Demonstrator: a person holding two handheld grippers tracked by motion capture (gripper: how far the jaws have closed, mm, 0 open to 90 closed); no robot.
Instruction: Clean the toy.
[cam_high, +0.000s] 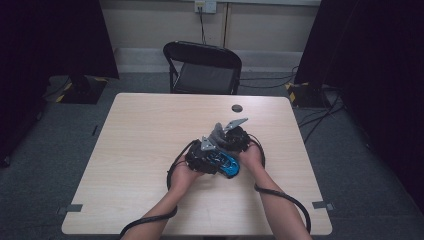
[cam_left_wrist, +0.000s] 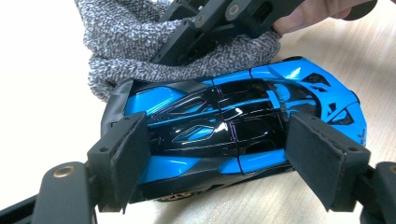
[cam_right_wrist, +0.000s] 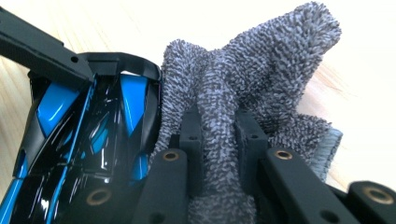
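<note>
Glossy blue-and-black toy car (cam_left_wrist: 224, 126) on pale wooden table (cam_high: 150, 130), clamped lengthwise by left gripper (cam_left_wrist: 217, 154), 2 pads against its ends. Right gripper (cam_right_wrist: 219, 140) pinches grey terry cloth (cam_right_wrist: 261, 70), touching car's side.

Both forearms reaching in from below, hands meeting mid-table, left gripper (cam_left_wrist: 215, 154) holding its jaws wide and clamping, right gripper (cam_right_wrist: 219, 140) pinching its jaws tight together.

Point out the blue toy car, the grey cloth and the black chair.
blue toy car (cam_left_wrist: 224, 121): left gripper view, on its glossy black roof.
grey cloth (cam_right_wrist: 275, 60): right gripper view, on the bunched fold above the jaws.
black chair (cam_high: 202, 75): high view, on its seat.
</note>
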